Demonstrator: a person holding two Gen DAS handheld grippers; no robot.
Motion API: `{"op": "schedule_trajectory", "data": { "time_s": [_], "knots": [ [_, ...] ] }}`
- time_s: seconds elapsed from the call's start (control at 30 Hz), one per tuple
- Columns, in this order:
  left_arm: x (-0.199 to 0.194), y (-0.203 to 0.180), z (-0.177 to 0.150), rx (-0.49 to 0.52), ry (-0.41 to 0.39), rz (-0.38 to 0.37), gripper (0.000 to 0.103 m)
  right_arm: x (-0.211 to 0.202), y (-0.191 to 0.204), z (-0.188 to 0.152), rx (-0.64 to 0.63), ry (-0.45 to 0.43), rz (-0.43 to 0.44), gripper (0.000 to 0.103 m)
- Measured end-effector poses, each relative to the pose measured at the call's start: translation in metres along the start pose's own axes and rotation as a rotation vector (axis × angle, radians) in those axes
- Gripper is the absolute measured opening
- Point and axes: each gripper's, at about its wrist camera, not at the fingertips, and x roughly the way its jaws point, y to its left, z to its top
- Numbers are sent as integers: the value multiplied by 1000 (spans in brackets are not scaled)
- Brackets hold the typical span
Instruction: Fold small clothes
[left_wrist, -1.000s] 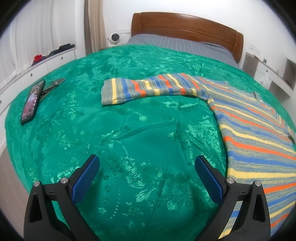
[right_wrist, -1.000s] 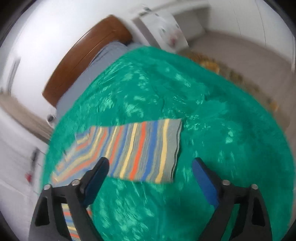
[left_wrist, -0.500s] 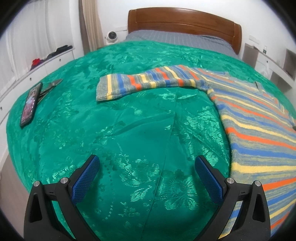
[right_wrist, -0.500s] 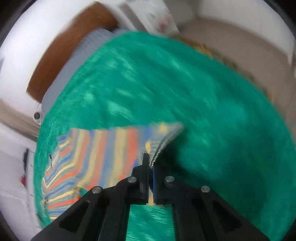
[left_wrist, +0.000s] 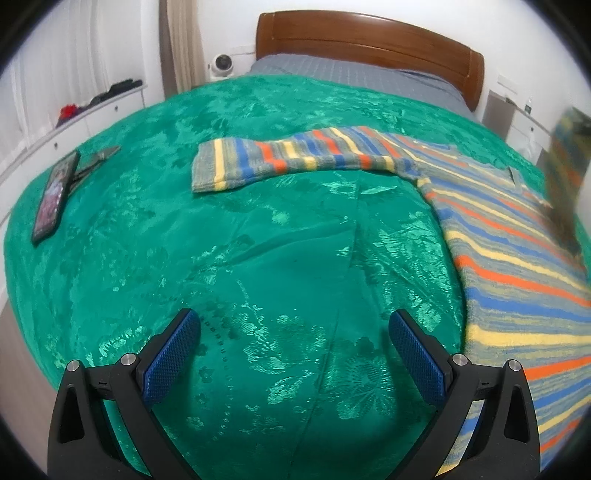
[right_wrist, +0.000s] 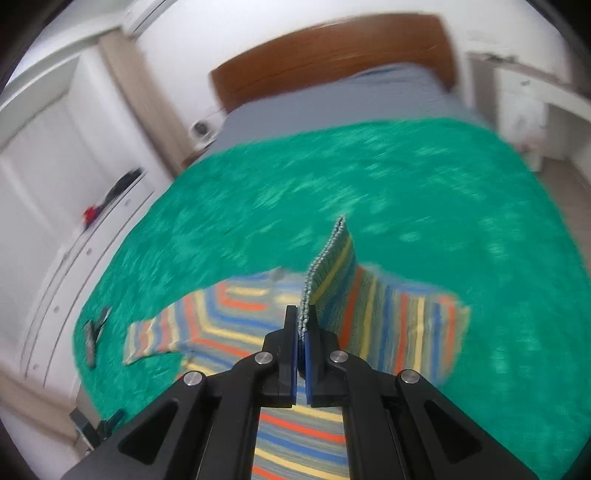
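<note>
Green brocade covers the bed (left_wrist: 258, 258) that serves as the folding surface, its wooden headboard (left_wrist: 369, 40) at the far end. Spread across it is the striped sweater (left_wrist: 517, 266), body flat toward the right side of the bed, one sleeve (left_wrist: 295, 155) stretched out flat toward the middle, laid wide so each part can be turned in on its own. The other sleeve's cuff (right_wrist: 325, 273) stands lifted off the cover, pinched edge-on in the right gripper (right_wrist: 302, 328), whose jaws have just closed and are clenched on the knit; held by the end like this, the sleeve can probably be carried over onto the body. The left gripper (left_wrist: 295, 354) hangs over bare cover near the sweater's hem, jaws wide and holding nothing, seemingly waiting its turn. Well off to the left lie a phone (left_wrist: 55, 195) and what looks like a dark tool beside it, clear of the folding area
</note>
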Motion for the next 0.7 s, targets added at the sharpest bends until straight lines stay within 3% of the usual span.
{"op": "schedule_trajectory", "data": {
  "time_s": [0.03,0.07,0.1,0.17,0.27,0.43,0.53,0.7],
  "knots": [
    [1,2,0,-9,5,-1,103,17,3,-5,38,47,52,30],
    [1,3,0,-17,7,-2,103,34,1,-11,98,86,106,61],
    [1,4,0,-25,8,-3,103,44,-2,-17,144,102,153,72],
    [1,5,-1,-33,7,-5,103,51,-11,-32,217,96,241,72],
    [1,5,-1,-33,7,-4,103,43,-26,-47,243,79,247,72],
    [2,2,-2,-15,13,4,103,2,-55,-90,150,32,-7,73],
    [3,-1,-2,-2,15,11,103,-26,-91,-133,94,29,-197,73],
    [5,-6,-3,23,21,31,103,-66,-125,-200,64,-14,-336,73]
  ]
}}
